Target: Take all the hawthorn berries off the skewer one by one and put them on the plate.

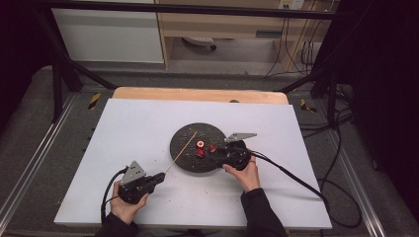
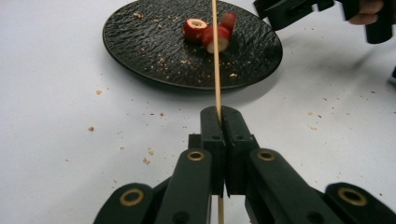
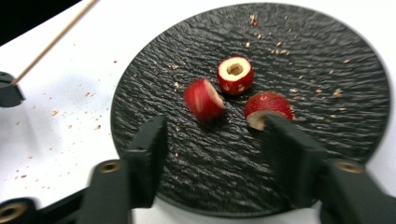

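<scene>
A round black textured plate (image 1: 184,157) lies mid-table with three red pieces, pale inside. In the right gripper view, one piece (image 3: 235,74) stands cut face up, one (image 3: 203,99) lies on its side and one (image 3: 267,108) lies against my right jaw's tip. My right gripper (image 3: 215,133) is open low over the plate, with the side-lying piece just ahead of the gap. My left gripper (image 2: 219,116) is shut on a thin wooden skewer (image 2: 215,60), which points over the plate toward the pieces. From above, the left gripper (image 1: 159,177) rests at the front left and the right gripper (image 1: 217,150) at the plate's right.
The plate lies on a white sheet (image 1: 128,133) that covers a wooden table (image 1: 197,94). Crumbs are scattered on the plate and the sheet. Black cables (image 1: 296,177) trail off to the right. Black frame bars (image 1: 59,84) stand at the back corners.
</scene>
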`<action>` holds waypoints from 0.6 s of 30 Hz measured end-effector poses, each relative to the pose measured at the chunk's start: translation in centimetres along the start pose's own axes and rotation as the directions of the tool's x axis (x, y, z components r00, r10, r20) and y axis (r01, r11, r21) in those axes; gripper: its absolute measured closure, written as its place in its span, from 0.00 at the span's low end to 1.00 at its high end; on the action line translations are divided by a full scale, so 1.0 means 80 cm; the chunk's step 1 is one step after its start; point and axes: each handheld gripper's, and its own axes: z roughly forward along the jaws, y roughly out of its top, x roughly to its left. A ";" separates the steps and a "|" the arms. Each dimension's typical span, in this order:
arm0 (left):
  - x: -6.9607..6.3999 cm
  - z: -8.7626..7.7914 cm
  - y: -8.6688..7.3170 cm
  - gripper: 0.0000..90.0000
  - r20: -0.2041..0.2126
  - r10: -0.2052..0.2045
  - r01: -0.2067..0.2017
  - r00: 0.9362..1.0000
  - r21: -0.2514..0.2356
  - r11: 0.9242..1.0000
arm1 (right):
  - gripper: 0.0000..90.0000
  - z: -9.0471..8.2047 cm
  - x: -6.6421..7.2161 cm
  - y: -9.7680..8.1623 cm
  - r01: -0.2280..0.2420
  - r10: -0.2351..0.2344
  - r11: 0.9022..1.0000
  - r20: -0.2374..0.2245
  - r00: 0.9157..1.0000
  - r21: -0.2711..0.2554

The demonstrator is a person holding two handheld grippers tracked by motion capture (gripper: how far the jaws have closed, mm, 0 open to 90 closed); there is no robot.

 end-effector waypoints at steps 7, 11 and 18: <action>0.000 0.003 0.012 0.98 -0.012 -0.014 0.014 1.000 0.009 1.000 | 0.16 -0.029 -0.002 -0.010 0.003 -0.002 1.000 0.026 1.000 -0.026; 0.004 0.008 0.022 0.98 -0.016 -0.028 0.028 0.999 0.020 0.999 | 0.08 -0.046 -0.008 -0.023 0.013 -0.011 1.000 0.063 0.998 -0.026; 0.009 0.018 0.047 0.98 -0.029 -0.036 0.037 0.999 0.023 0.999 | 0.01 -0.072 -0.020 -0.054 -0.009 0.013 0.999 0.104 0.994 -0.040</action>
